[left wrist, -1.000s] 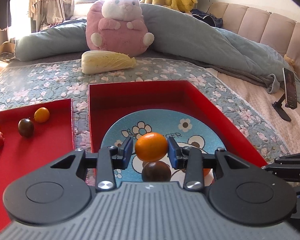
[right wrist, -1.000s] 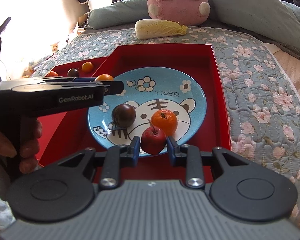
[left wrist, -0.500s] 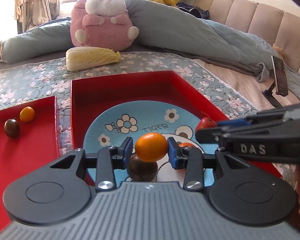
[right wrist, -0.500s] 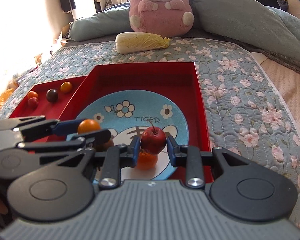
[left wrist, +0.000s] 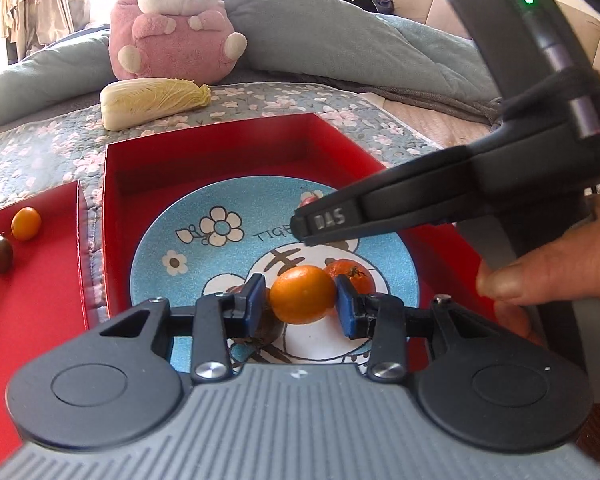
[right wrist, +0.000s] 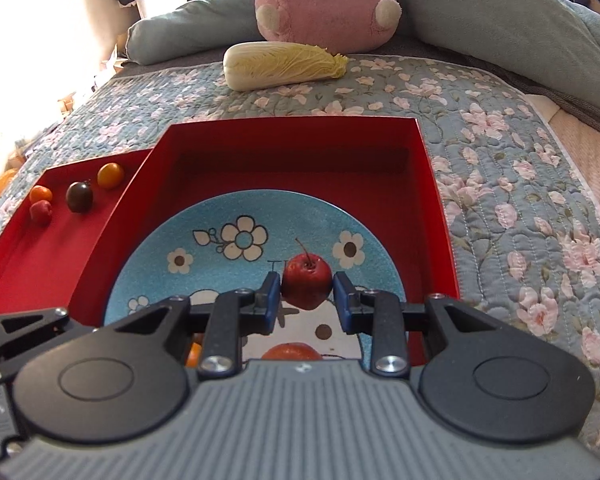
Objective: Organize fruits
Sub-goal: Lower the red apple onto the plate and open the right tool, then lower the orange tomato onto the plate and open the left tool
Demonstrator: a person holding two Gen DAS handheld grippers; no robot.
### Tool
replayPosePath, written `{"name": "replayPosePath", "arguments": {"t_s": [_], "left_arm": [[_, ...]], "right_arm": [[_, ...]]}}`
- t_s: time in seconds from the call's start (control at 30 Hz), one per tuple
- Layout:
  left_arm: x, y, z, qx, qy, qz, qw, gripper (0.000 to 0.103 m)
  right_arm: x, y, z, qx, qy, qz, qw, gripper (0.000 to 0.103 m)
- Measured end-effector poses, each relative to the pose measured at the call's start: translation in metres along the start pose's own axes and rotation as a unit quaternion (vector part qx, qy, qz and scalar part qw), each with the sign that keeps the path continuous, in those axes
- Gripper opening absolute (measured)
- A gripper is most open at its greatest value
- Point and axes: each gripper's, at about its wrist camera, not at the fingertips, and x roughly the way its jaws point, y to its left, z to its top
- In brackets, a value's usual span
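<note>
Currently, left hand-held gripper (left wrist: 302, 306) clamps an orange fruit (left wrist: 302, 294) above the blue plate (left wrist: 188, 240), toward its 6 o'clock edge. Right hand-held gripper (right wrist: 306, 294) pinches a small red apple (right wrist: 306, 280) over the same plate's middle. Plate sits in the red tray (right wrist: 292, 148) on the bed. Cabbage (right wrist: 280, 65) lies beyond, at 12 o'clock.

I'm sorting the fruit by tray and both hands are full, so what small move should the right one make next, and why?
Probably carry the small red apple left toward the shallow red tray. The right gripper is shut on it above the blue plate, and a red fruit already lies in that tray. Keep clear of the left gripper, shut on an orange fruit close by.
</note>
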Motion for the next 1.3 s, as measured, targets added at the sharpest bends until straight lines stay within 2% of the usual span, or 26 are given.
{"name": "replayPosePath", "arguments": {"t_s": [0.17, 0.4, 0.47, 0.53, 0.67, 1.0, 1.3], "left_arm": [[0.001, 0.002, 0.002, -0.006, -0.002, -0.006, 1.0, 0.044], [-0.001, 0.0, 0.003, -0.003, -0.009, -0.008, 0.9999, 0.05], [-0.002, 0.0, 0.003, -0.005, -0.013, -0.007, 0.9999, 0.052], [-0.004, 0.0, 0.003, -0.006, -0.017, -0.007, 0.9998, 0.054], [-0.01, -0.001, 0.002, -0.001, -0.027, -0.01, 0.9996, 0.058], [-0.024, -0.009, 0.003, 0.015, -0.048, -0.035, 0.9981, 0.058], [-0.039, -0.015, 0.001, 0.037, -0.065, -0.048, 0.9961, 0.058]], "right_arm": [[0.008, 0.004, -0.001, -0.002, 0.012, 0.005, 1.0, 0.033], [0.005, 0.007, -0.002, -0.003, 0.01, 0.012, 1.0, 0.034], [0.002, 0.007, -0.001, 0.0, 0.003, 0.013, 1.0, 0.048], [-0.001, 0.008, -0.001, 0.0, -0.003, 0.013, 1.0, 0.052], [-0.007, 0.01, -0.001, -0.003, -0.007, 0.012, 1.0, 0.052], [-0.03, 0.005, -0.011, 0.025, -0.036, 0.007, 0.999, 0.053], [-0.043, 0.002, -0.018, 0.041, -0.043, 0.009, 0.998, 0.053]]}}
